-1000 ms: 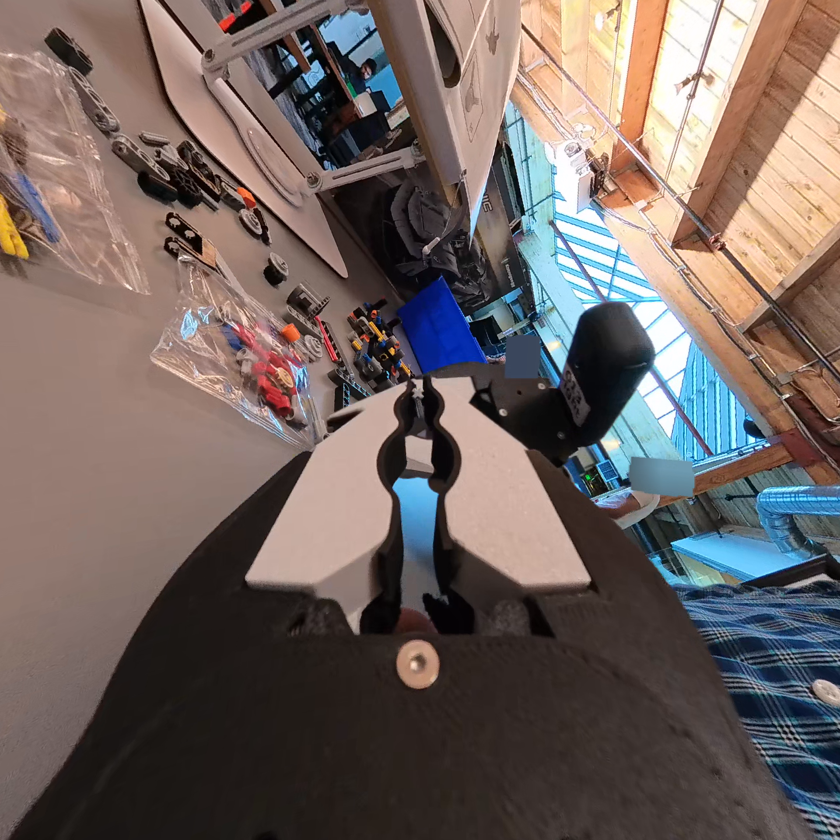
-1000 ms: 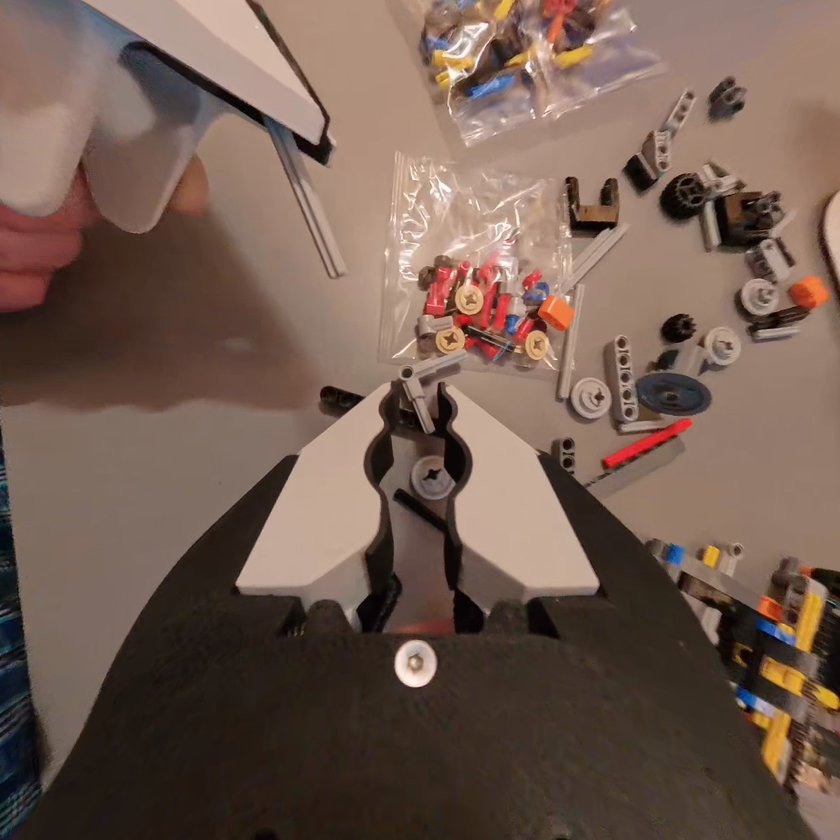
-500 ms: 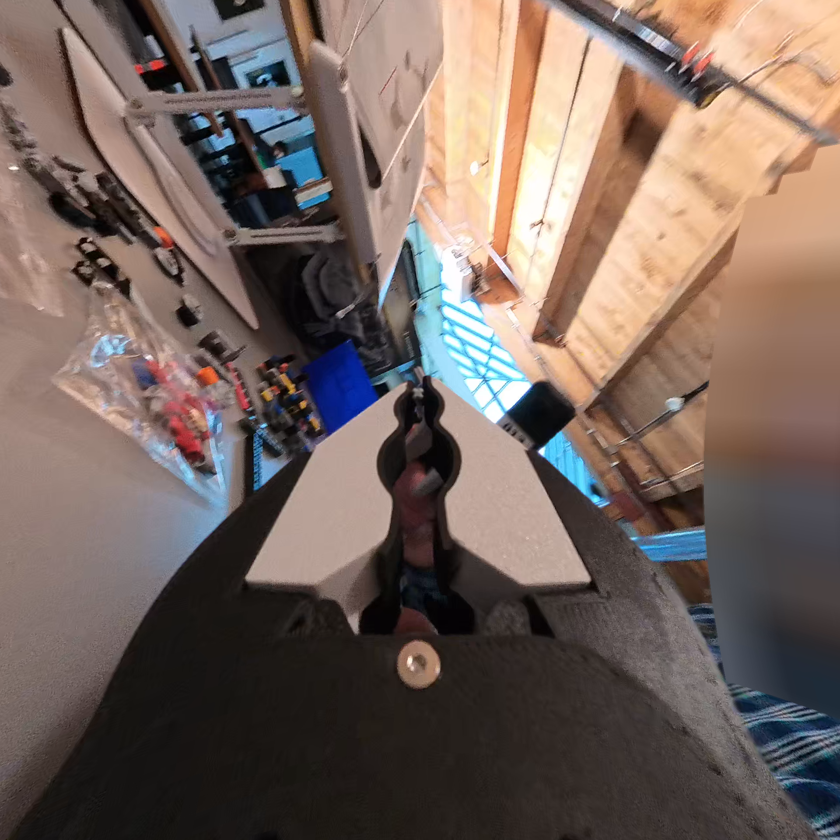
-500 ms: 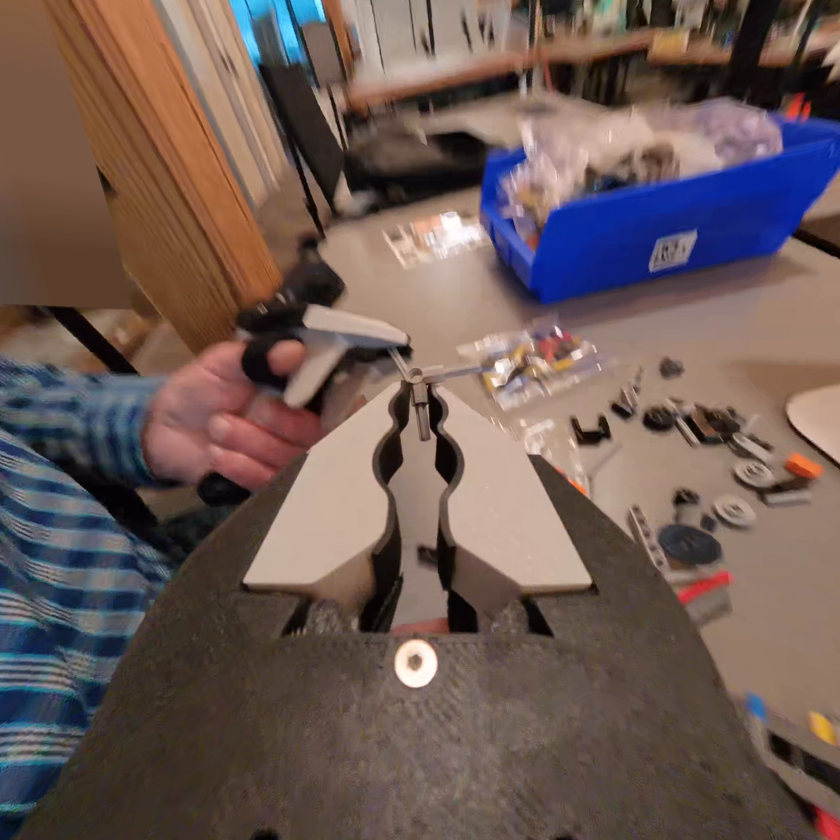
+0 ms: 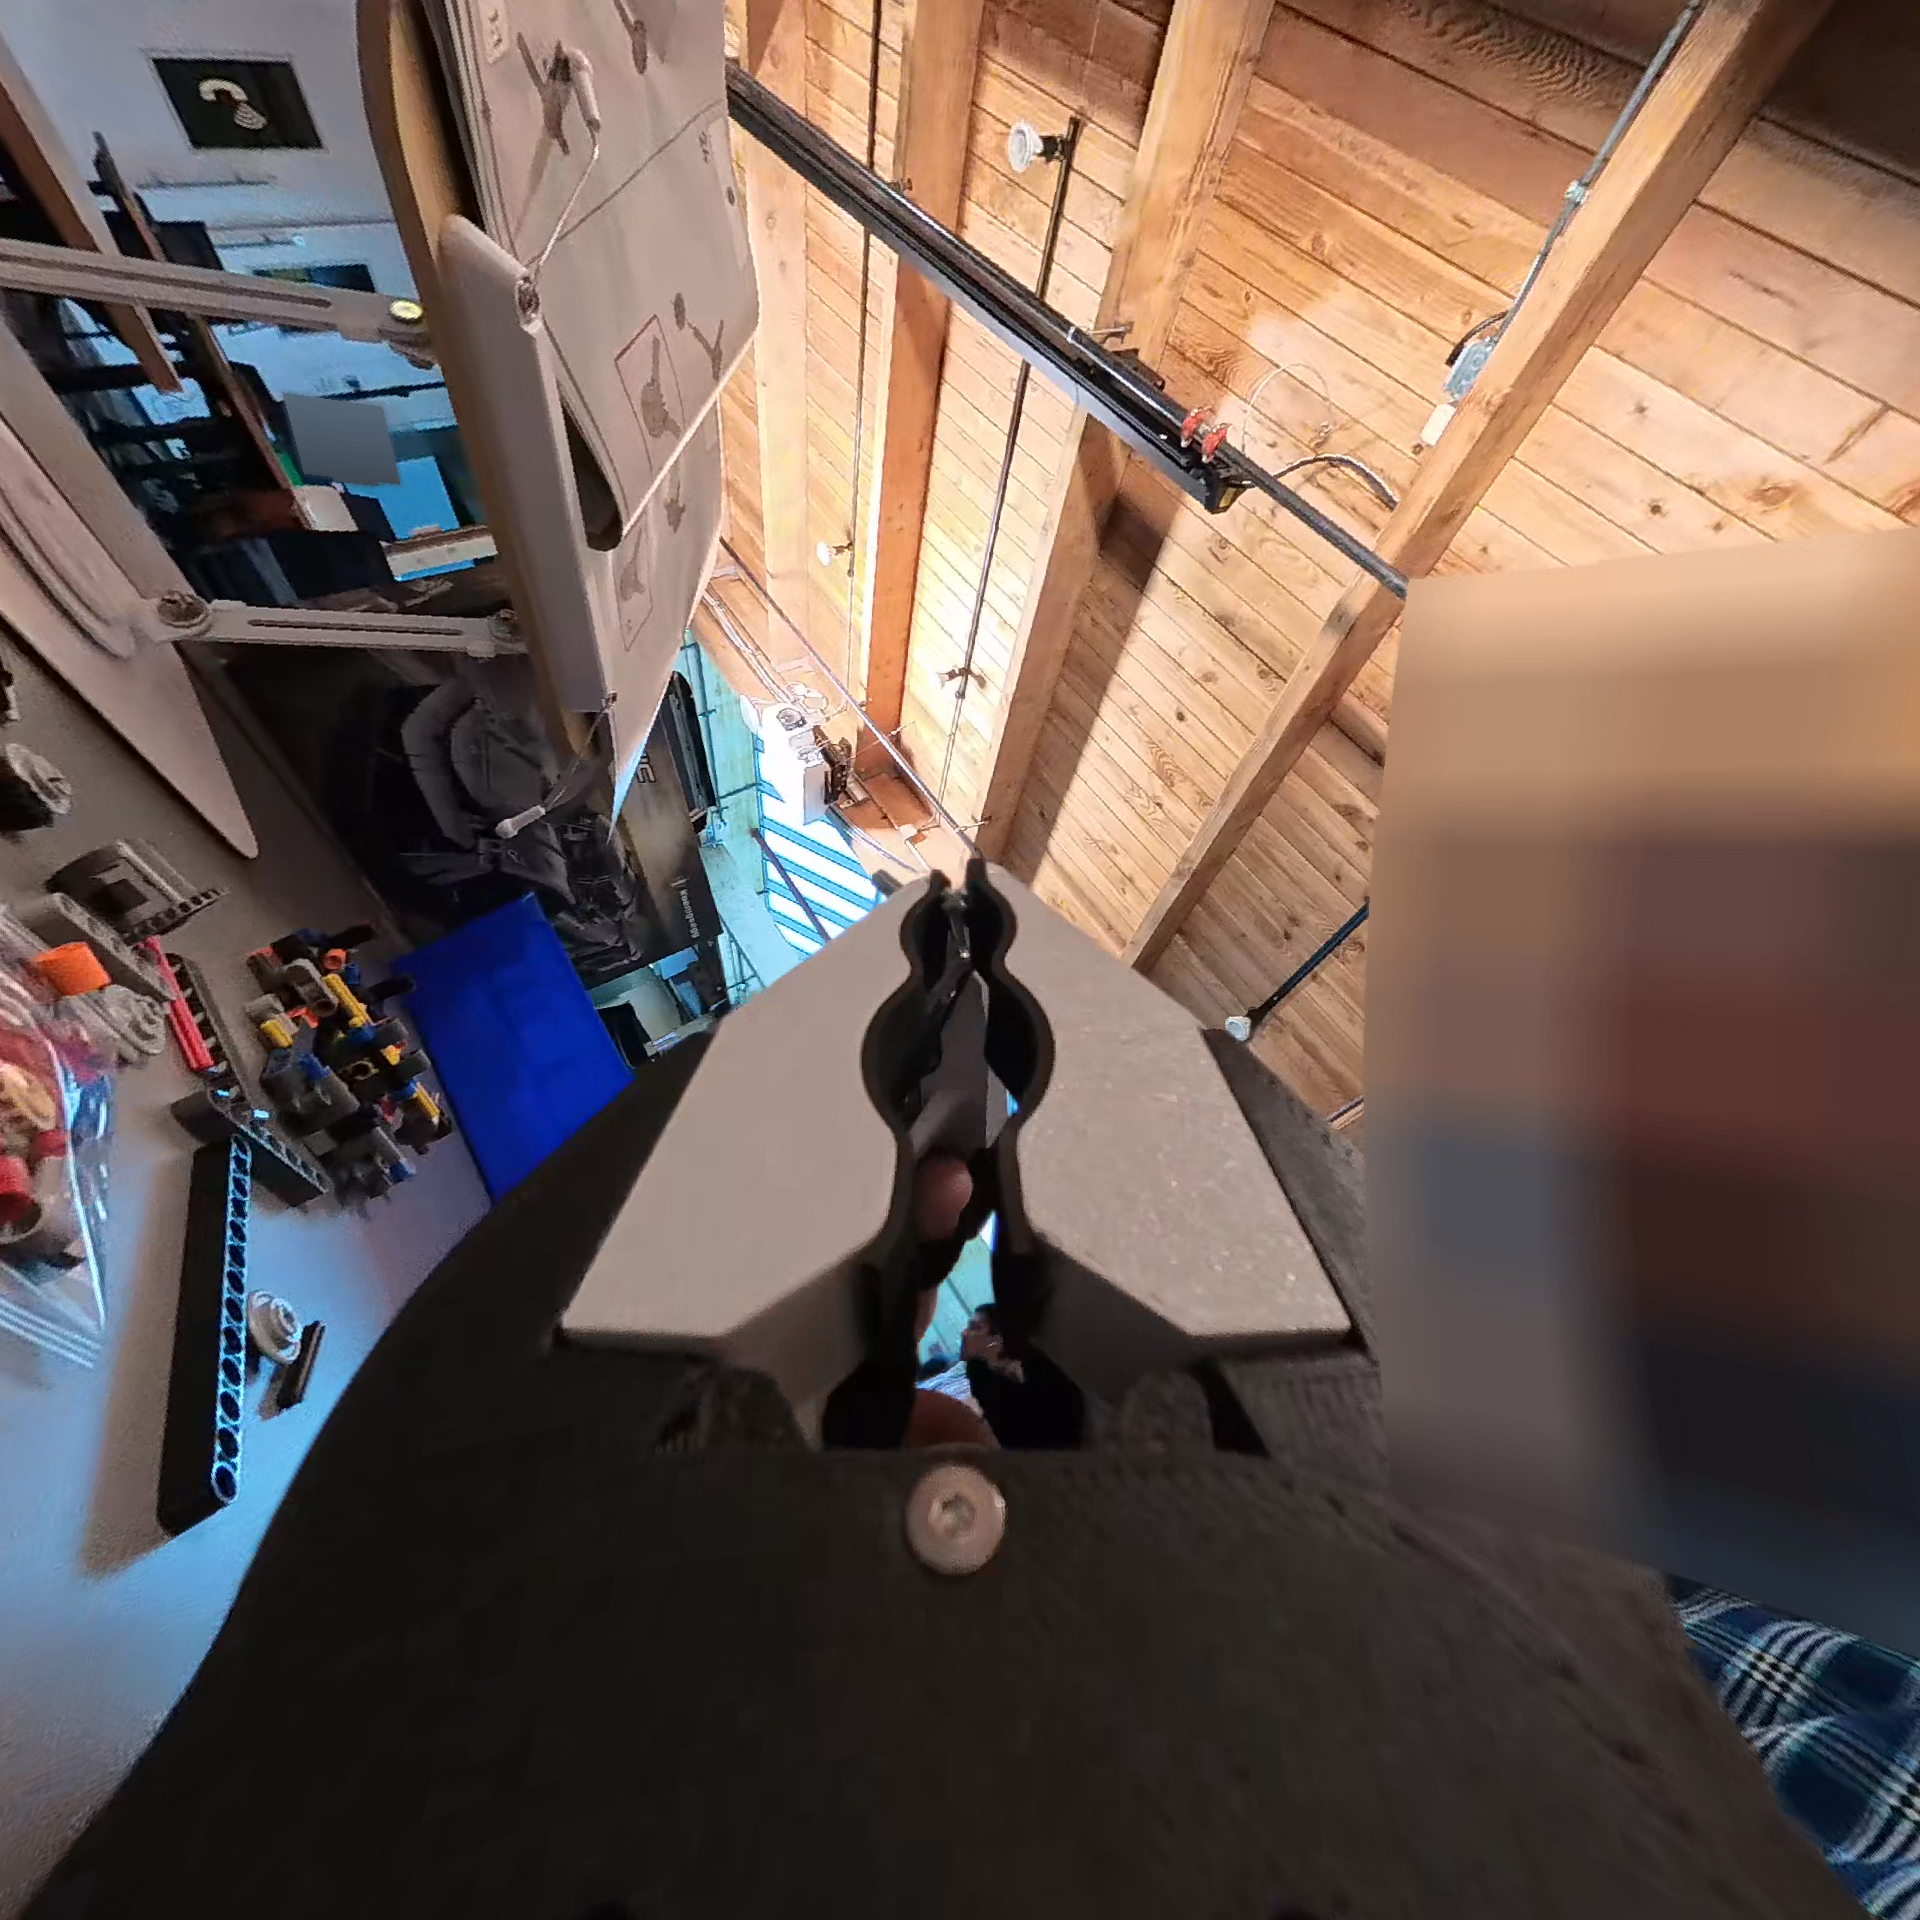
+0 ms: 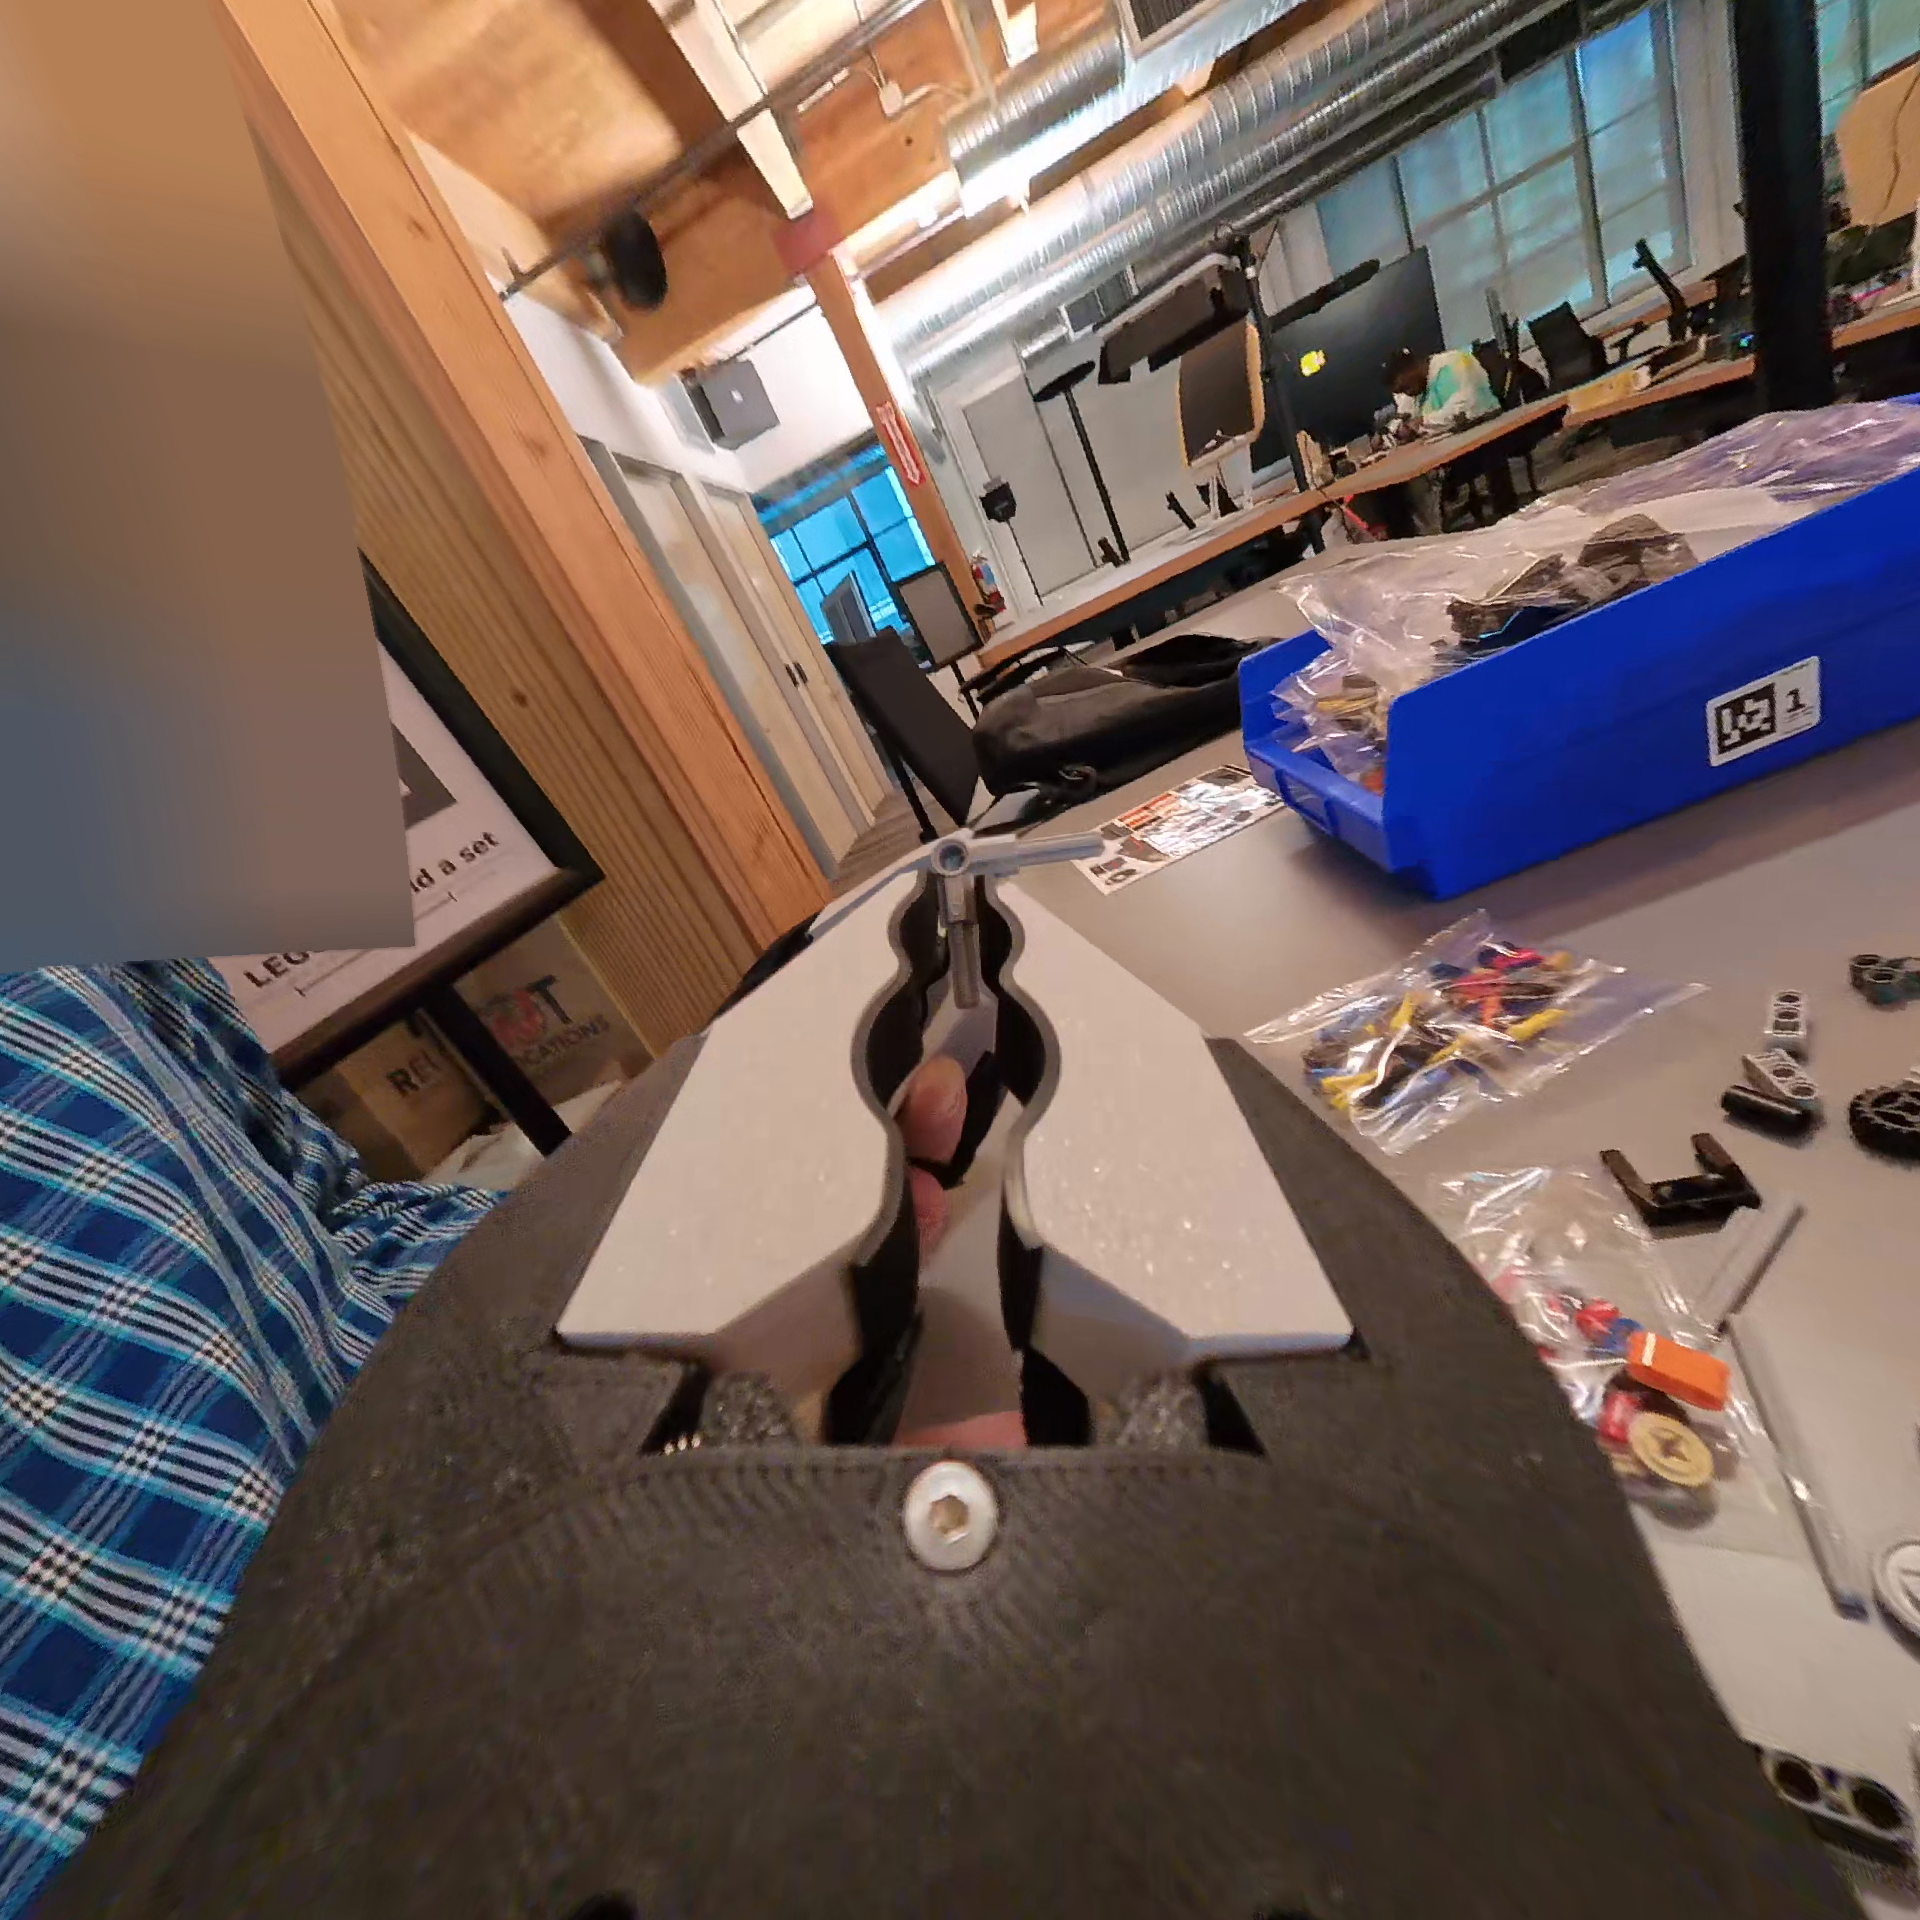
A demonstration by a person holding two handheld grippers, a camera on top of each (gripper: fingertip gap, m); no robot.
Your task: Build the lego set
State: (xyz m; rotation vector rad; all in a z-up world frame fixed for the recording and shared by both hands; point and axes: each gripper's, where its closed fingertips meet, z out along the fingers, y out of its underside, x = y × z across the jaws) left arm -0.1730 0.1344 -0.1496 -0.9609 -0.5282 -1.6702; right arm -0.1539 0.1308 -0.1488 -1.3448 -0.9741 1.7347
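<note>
My right gripper (image 6: 958,883) is shut on a small grey axle-and-connector piece (image 6: 961,940) and holds it up in the air above the grey table (image 6: 1299,935). A thin grey cross rod (image 6: 1039,850) sticks out sideways from the connector at the fingertips. My left gripper (image 5: 961,896) is shut, raised and pointing toward the wooden ceiling. A thin grey bit (image 5: 958,925) shows between its tips. Behind the jaws in both views I see a thumb and part of the other gripper; where the two meet is hidden.
A blue bin (image 6: 1558,748) with bagged parts stands at the back of the table. Clear bags of small parts (image 6: 1434,1018) and loose black and grey pieces lie to the right. A long black beam (image 5: 213,1320), a partly built model (image 5: 332,1060) and an instruction booklet on a stand (image 5: 623,312) show on the left. The grippers are tip to tip, or close to it.
Both grippers rose from the table and tilted up, so the views swung to the room and ceiling. The right gripper carried the grey piece up and toward the left gripper.
</note>
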